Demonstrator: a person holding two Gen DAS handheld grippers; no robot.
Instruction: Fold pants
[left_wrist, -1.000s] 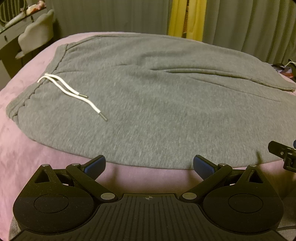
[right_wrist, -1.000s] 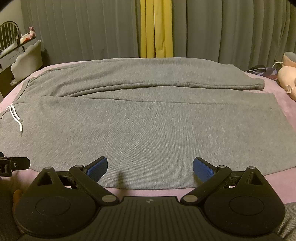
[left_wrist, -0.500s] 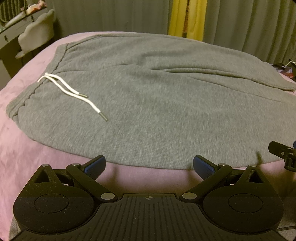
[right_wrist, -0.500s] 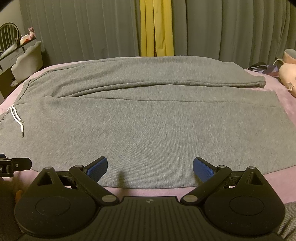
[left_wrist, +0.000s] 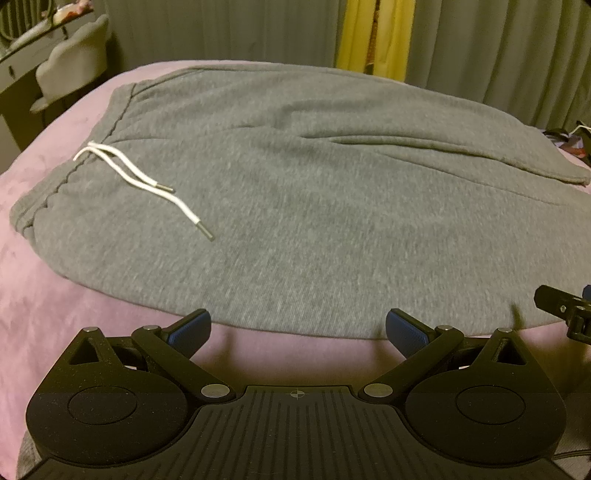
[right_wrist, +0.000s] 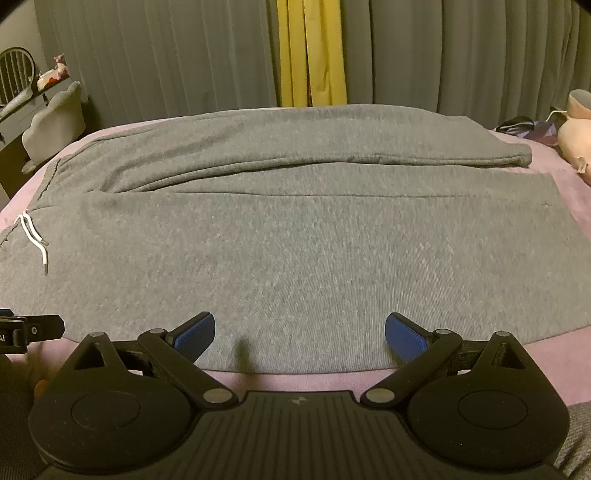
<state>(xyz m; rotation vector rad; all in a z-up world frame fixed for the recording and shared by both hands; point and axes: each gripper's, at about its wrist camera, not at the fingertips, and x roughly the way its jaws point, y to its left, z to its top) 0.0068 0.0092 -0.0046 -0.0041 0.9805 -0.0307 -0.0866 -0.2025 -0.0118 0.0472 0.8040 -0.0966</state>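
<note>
Hovering wide open at the near hem of the grey pants (right_wrist: 295, 258), the right gripper (right_wrist: 300, 332) and the left gripper (left_wrist: 298, 326) are gripping nothing. The pants are lying spread flat on the pink bed (left_wrist: 44, 295), white drawstring (left_wrist: 147, 184) resting at the waistband. Beyond, grey curtains (right_wrist: 166, 55) are flanking a yellow curtain (right_wrist: 314, 51).

Matt grey fleece pants (right_wrist: 295, 258), metal-tipped drawstring (left_wrist: 140, 181)
</note>
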